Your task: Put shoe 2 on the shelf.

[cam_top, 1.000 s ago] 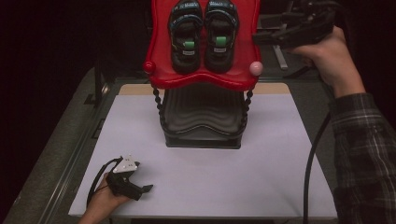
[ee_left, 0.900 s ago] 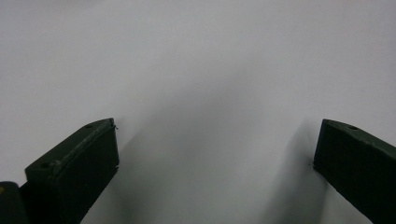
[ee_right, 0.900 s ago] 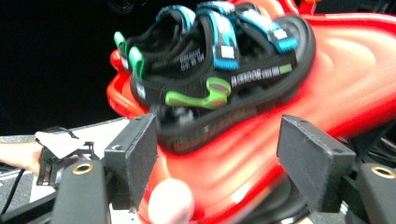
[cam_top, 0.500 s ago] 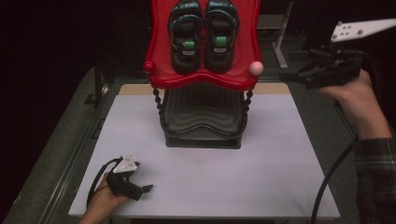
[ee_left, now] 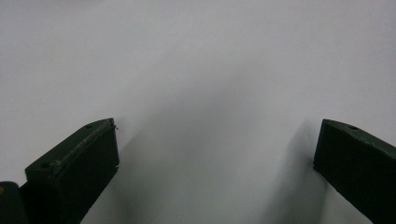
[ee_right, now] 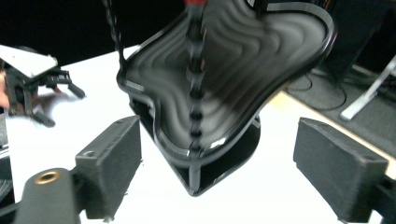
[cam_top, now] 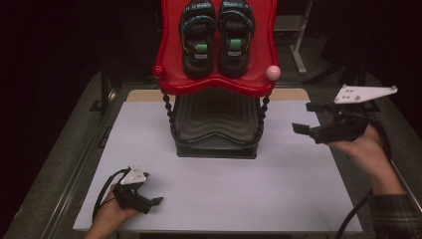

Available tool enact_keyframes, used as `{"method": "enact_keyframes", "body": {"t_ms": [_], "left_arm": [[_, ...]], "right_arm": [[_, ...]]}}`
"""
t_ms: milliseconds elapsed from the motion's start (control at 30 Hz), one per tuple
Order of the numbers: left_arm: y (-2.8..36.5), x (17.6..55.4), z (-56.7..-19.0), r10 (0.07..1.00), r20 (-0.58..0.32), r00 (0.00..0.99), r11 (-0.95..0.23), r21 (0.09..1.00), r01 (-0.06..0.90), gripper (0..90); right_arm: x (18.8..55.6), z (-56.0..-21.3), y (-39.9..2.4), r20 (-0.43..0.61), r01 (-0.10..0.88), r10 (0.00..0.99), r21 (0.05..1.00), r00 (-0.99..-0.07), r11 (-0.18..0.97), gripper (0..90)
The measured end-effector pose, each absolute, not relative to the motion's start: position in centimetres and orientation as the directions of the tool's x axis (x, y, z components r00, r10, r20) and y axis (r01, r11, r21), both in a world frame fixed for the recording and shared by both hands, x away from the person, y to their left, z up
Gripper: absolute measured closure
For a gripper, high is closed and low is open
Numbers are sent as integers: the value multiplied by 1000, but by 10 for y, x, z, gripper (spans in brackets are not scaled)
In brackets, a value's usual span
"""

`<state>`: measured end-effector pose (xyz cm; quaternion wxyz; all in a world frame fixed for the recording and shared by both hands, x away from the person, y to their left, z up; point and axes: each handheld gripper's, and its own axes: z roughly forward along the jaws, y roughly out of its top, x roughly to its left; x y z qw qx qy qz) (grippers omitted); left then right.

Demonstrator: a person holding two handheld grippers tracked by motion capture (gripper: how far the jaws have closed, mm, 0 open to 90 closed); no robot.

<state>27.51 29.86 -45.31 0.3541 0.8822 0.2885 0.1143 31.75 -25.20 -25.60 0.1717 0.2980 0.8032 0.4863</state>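
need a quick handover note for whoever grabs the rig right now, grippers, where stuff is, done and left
Left gripper: open, empty, low over the white table at its near left corner.
Right gripper: empty, jaws just been opening, nothing between them; held at the right side, level with the black lower tray and pointing at it.
Things: pair of dark sandals lies side by side on the red upper tray of the two-tier stand; the lower tray is bare.
Done: sandals appear placed up top.
Left: not clear from here; nothing is in either gripper.
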Motion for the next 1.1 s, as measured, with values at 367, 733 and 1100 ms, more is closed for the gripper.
{"method": "enact_keyframes", "body": {"t_ms": [367, 733, 1100], "left_arm": [[299, 275, -453, 589, -2, 808, -585, 689, 428, 0], [299, 275, -453, 589, -2, 808, -585, 689, 428, 0], [299, 275, -453, 589, -2, 808, -583, 691, 427, 0]], "right_arm": [[299, -315, -244, 53, 382, 672, 854, -739, 353, 129], [284, -365, -242, 69, 439, 704, 823, -706, 360, 108], [272, -413, -235, 59, 523, 743, 747, -667, 410, 78]]}}
